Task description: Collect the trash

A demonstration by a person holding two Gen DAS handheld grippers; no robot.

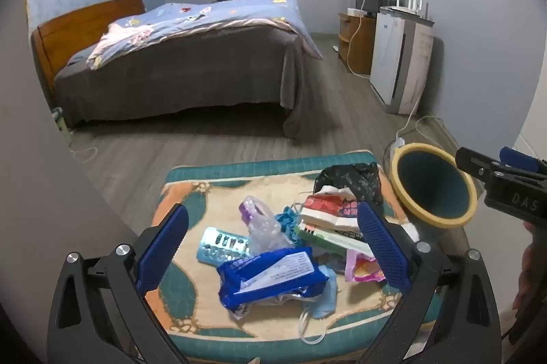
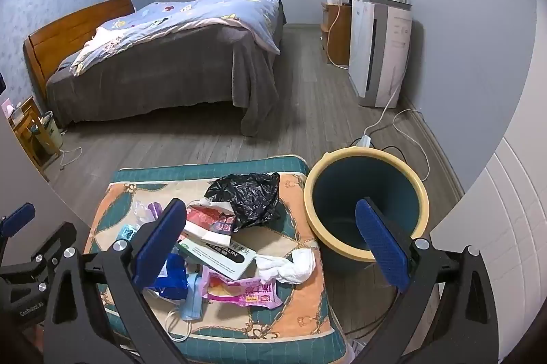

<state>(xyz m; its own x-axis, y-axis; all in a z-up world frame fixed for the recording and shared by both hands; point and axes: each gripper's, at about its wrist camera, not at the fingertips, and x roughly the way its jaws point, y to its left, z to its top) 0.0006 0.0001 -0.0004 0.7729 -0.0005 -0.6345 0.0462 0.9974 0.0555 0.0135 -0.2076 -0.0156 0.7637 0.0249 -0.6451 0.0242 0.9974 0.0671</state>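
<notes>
Trash lies heaped on a patterned cushion (image 1: 191,193) (image 2: 301,288): a blue wet-wipe pack (image 1: 270,275), a clear plastic bag (image 1: 263,224), a blister pack (image 1: 222,247), a black plastic bag (image 2: 249,196), a green-white box (image 2: 218,253), a pink wrapper (image 2: 242,290), a white tissue (image 2: 290,265) and a blue face mask (image 2: 191,302). A dark bin with a yellow rim (image 2: 365,203) (image 1: 434,186) stands right of the cushion. My left gripper (image 1: 273,247) hovers open above the pile. My right gripper (image 2: 270,244) is open too, spanning the pile's right part and the bin's rim.
A bed (image 1: 191,63) with a blue quilt fills the room's far side. A white appliance (image 1: 400,56) with a router, a wooden cabinet (image 1: 355,39) and a monitor line the right wall. Cables and a power strip (image 2: 364,142) lie on the floor behind the bin.
</notes>
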